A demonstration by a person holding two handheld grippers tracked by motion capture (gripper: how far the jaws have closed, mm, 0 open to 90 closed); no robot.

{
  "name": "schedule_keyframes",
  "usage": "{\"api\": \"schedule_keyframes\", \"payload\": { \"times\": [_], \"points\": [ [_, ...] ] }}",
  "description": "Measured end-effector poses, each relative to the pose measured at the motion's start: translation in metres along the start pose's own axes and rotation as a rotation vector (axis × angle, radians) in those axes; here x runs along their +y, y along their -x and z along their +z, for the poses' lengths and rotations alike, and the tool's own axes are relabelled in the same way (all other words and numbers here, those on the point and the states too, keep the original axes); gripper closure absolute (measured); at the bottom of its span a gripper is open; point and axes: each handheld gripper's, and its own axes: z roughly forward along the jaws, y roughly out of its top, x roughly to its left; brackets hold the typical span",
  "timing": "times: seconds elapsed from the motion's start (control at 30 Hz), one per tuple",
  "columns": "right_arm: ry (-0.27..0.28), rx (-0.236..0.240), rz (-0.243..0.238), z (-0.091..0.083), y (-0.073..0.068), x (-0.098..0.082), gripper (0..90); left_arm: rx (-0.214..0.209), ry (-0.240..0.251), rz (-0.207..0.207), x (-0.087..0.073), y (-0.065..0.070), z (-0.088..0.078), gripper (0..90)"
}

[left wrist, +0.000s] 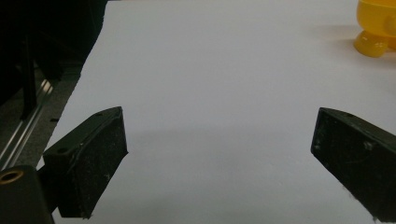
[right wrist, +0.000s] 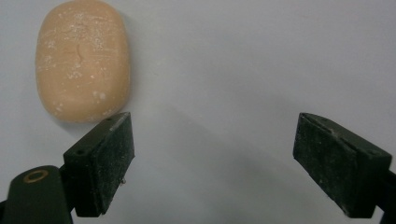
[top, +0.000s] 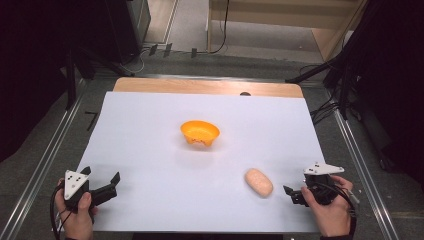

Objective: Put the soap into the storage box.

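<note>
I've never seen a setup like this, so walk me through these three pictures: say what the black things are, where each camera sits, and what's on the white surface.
A person sits at a table and holds hand-operated tongs in each hand. The high view looks down from above: left tongs, right tongs. The other two cameras ride on the tongs themselves, so the black blocks at the bottom are their jaws. On the white sheet stand an orange bowl on small feet and a tan bread roll. Both tongs are open and hold nothing. In the right gripper view the roll lies just beyond one jaw, not between them.
</note>
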Motion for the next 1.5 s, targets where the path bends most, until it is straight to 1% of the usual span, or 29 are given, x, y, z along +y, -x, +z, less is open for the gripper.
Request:
{"api": "schedule_keyframes", "payload": {
  "times": [0.03,0.1,0.17,0.23,0.33,0.4,0.57,0.77,0.8,0.87,1.03,1.13,1.2,1.23,1.27,1.3,1.43,1.5],
  "points": [
    [0.000,0.000,0.000,0.000,0.000,0.000,13.2,0.000,0.000,0.000,0.000,0.000,0.000,4.1],
    [-0.019,-0.003,-0.023,0.003,-0.004,0.004,12.8,0.000,0.001,-0.002,0.000,0.000,0.000,4.1],
    [-0.048,0.017,-0.036,0.007,-0.010,0.009,9.1,-0.001,0.001,-0.002,0.000,0.000,0.000,4.1],
    [-0.057,0.029,-0.054,0.010,-0.014,0.012,7.0,-0.002,0.001,-0.002,0.000,0.000,0.000,4.1],
    [-0.064,0.038,-0.062,0.011,-0.017,0.016,6.6,0.000,0.001,-0.003,0.000,0.000,0.000,4.1],
    [-0.066,0.043,-0.054,0.013,-0.021,0.020,6.5,-0.001,0.000,-0.005,0.000,0.000,0.000,4.1],
    [-0.098,0.054,-0.036,0.017,-0.025,0.027,6.4,0.001,-0.001,-0.005,0.000,0.000,0.000,4.1],
    [-0.118,0.068,-0.047,0.023,-0.032,0.034,6.3,0.000,0.000,-0.005,0.000,-0.001,0.000,4.1],
    [-0.129,0.077,-0.044,0.026,-0.035,0.037,6.6,-0.002,-0.001,-0.005,0.000,-0.001,0.000,4.1],
    [-0.132,0.082,-0.038,0.028,-0.037,0.039,7.0,-0.002,-0.001,-0.005,0.000,-0.001,0.000,4.1],
    [-0.135,0.102,-0.044,0.032,-0.042,0.043,7.4,-0.003,-0.001,-0.005,0.000,-0.001,0.000,4.1],
    [-0.140,0.105,-0.049,0.034,-0.045,0.045,8.0,-0.003,-0.001,-0.005,0.000,-0.001,0.000,4.2],
    [-0.161,0.109,-0.056,0.038,-0.049,0.047,9.2,-0.004,-0.001,-0.005,0.000,-0.001,0.000,4.1],
    [-0.161,0.109,-0.056,0.038,-0.049,0.047,9.2,-0.004,-0.001,-0.005,0.000,-0.001,0.000,4.2],
    [-0.173,0.110,-0.053,0.041,-0.052,0.049,9.4,-0.003,-0.001,-0.005,0.000,-0.001,0.000,4.2],
    [-0.173,0.112,-0.059,0.043,-0.053,0.049,10.0,-0.003,-0.001,-0.005,0.000,-0.001,0.000,4.2],
    [-0.177,0.111,-0.053,0.046,-0.056,0.051,12.0,-0.003,-0.001,-0.004,0.000,-0.001,0.000,4.2],
    [-0.177,0.111,-0.041,0.047,-0.058,0.052,13.6,-0.003,0.000,-0.006,0.000,-0.001,0.000,4.2]
  ]
}}
